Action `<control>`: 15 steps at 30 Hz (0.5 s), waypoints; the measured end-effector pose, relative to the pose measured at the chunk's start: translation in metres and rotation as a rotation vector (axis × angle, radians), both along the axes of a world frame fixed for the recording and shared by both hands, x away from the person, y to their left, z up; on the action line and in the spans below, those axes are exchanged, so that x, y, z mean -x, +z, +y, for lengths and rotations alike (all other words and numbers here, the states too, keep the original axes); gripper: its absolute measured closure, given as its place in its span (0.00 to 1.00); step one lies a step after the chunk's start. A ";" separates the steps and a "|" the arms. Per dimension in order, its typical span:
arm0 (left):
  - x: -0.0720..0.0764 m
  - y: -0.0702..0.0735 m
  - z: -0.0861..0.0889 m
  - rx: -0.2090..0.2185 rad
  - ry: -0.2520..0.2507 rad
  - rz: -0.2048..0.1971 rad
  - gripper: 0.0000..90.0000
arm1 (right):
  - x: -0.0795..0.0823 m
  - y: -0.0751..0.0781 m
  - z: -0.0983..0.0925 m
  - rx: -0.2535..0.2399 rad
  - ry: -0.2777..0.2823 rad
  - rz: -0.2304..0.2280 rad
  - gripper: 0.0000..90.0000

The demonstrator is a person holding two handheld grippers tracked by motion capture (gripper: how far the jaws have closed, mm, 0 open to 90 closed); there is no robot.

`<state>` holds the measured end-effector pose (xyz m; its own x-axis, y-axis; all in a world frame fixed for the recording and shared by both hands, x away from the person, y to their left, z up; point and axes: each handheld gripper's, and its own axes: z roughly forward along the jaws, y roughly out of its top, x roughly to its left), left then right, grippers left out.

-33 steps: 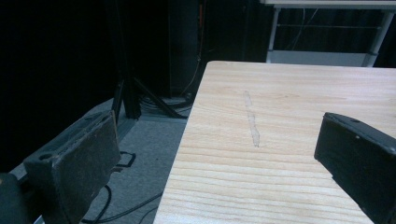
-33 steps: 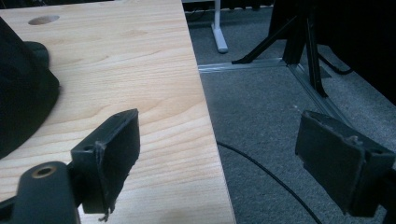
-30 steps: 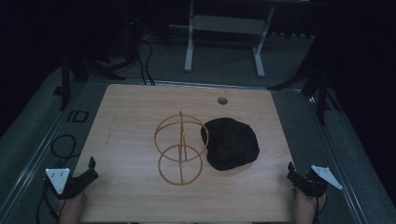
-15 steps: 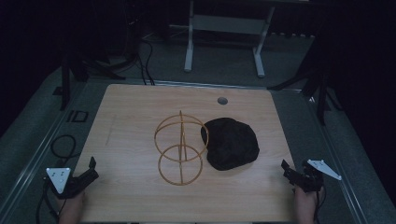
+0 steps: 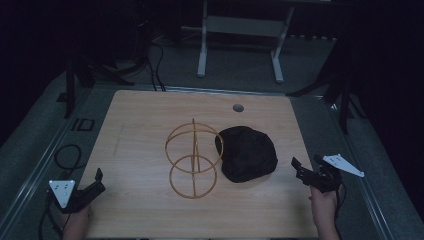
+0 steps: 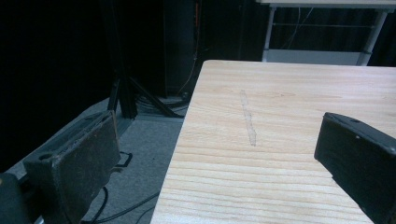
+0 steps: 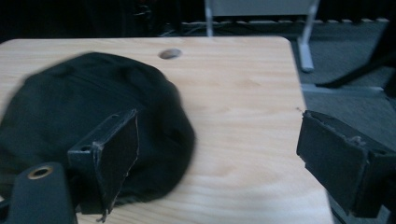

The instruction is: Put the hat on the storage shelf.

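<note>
The black cloth cap (image 5: 247,152) lies in a soft heap on the right half of the wooden table (image 5: 140,125), its left edge just touching the gold wire stand (image 5: 194,157) — two hoops on a thin upright rod. From where I stand the cap looks light and limp, the sort of thing that will sag and fold the moment it is lifted, so a pinch on a single layer near the rim should hold better than a grab at the domed crown. It is not fragile and not slippery. The stand is another matter: stiff, thin and probably easy to tip, so any tug on the cap toward it wants care.

The right gripper (image 5: 309,169) hovers near the table's right edge, a short way off from the cap and pointed toward it, jaws spread wide with nothing between them. In the right gripper view the cap (image 7: 88,121) sits ahead and to the left, partly behind the left jaw, bare wood under the gap.

The left gripper (image 5: 95,182) waits at the near left corner, well apart from both cap and stand, jaws also wide and empty — its own view looks out over plain tabletop (image 6: 280,140)
</note>
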<state>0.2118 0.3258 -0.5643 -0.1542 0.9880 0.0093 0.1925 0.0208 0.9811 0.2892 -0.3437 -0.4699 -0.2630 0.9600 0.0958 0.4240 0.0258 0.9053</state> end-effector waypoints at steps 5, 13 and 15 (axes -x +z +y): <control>0.000 0.000 0.000 0.001 -0.008 0.006 0.01 | -0.004 0.015 0.020 0.000 0.066 -0.010 0.14; 0.000 0.000 0.000 -0.001 -0.004 0.004 0.01 | -0.014 0.026 0.054 0.061 0.182 -0.016 0.14; 0.000 0.000 0.000 0.001 -0.003 0.003 0.01 | -0.017 0.027 0.062 0.073 0.210 -0.022 0.14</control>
